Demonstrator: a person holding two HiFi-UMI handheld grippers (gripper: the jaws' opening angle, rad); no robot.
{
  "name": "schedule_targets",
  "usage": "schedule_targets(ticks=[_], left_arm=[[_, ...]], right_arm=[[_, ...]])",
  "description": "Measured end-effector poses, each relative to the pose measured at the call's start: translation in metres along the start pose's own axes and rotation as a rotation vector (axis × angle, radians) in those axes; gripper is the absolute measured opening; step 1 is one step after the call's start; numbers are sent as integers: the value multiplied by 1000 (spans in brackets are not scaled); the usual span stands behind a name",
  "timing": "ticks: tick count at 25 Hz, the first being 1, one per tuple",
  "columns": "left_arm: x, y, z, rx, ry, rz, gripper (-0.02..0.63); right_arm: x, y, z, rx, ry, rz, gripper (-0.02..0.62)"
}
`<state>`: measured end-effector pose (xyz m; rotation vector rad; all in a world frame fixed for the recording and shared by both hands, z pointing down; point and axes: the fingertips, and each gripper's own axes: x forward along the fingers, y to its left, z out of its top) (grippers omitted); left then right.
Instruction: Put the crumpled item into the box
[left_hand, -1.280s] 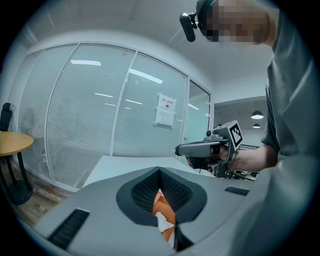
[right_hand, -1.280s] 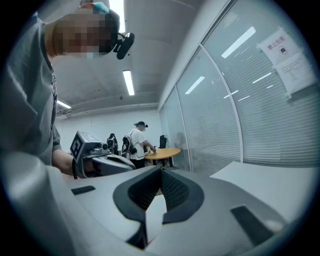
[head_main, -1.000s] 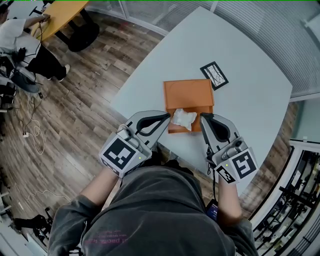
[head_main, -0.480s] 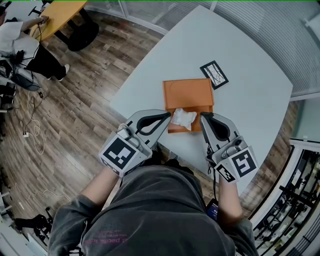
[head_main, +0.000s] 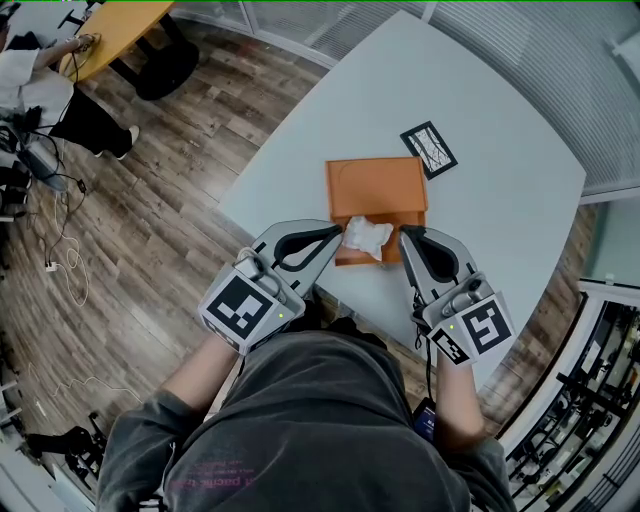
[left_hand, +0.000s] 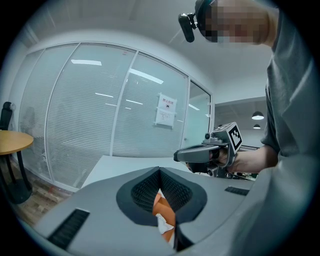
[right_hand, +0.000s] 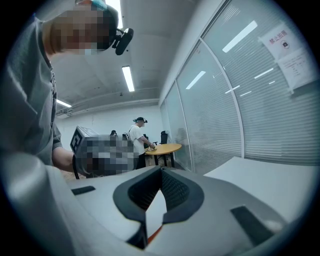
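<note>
Right now your left gripper (head_main: 333, 232) is pinched tip to tip on nothing, just left of the one flat orange cardboard box (head_main: 376, 185). One crumpled white paper wad (head_main: 367, 236) sits at that box's near end, between both grippers' tips. I can't tell how deep in it sits. Your right gripper (head_main: 405, 233) is likewise closed and empty. One black-and-white printed card (head_main: 428, 150) lies flat beyond the box on the smooth pale grey table (head_main: 500, 200).
</note>
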<state>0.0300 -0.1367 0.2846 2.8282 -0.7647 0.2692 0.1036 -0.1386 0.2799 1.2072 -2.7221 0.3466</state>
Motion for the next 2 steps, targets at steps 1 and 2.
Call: schedule_targets(ticks=[1, 2], left_arm=[[1, -1, -1, 0, 1, 0, 12], [2, -1, -3, -1, 2, 0, 12]], right_arm=[[0, -1, -1, 0, 0, 1, 2], [-1, -1, -3, 1, 0, 2, 2]])
